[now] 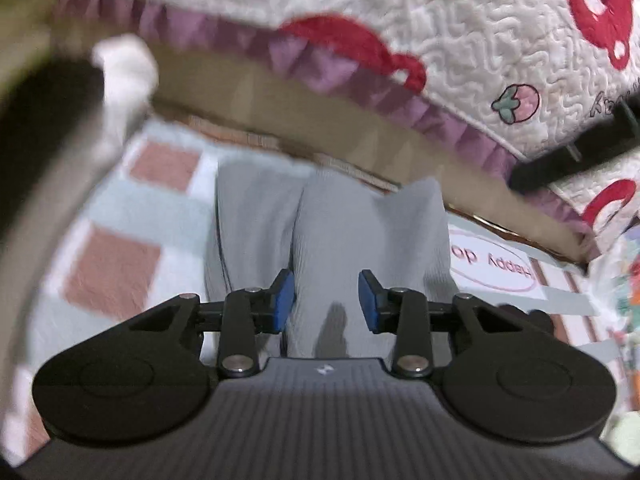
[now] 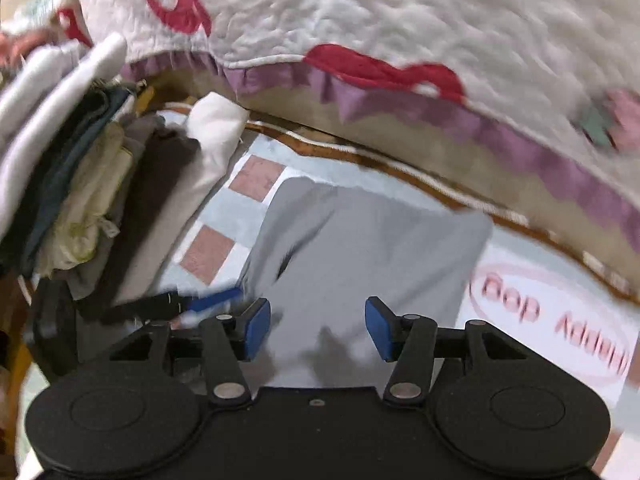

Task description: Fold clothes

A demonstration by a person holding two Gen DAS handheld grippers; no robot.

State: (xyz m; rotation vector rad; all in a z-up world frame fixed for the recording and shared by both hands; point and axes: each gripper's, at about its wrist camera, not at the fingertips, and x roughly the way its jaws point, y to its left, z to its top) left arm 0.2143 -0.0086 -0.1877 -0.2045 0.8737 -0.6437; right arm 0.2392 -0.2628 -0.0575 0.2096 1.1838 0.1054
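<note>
a white quilt [image 2: 400, 12] with red shapes and a purple frill hangs above a pale blue mat [image 2: 224, 212] with pink squares, and a stack of clothes [image 2: 92, 184] stands at its left edge. a grey garment [image 2: 360, 248], perhaps folded, lies flat on the mat. the left gripper [image 1: 326, 296] and right gripper [image 2: 318, 328] hang over it, jaws apart and empty.

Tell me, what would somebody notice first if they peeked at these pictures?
Probably the grey garment, lying folded on the checked mat, right in front of both pairs of tongs. The right tongs and the left tongs hang open above it, holding nothing. Behind it is a white quilt with big red shapes and a purple frill, and a stack of folded clothes sits to the left in the right wrist view.
</note>
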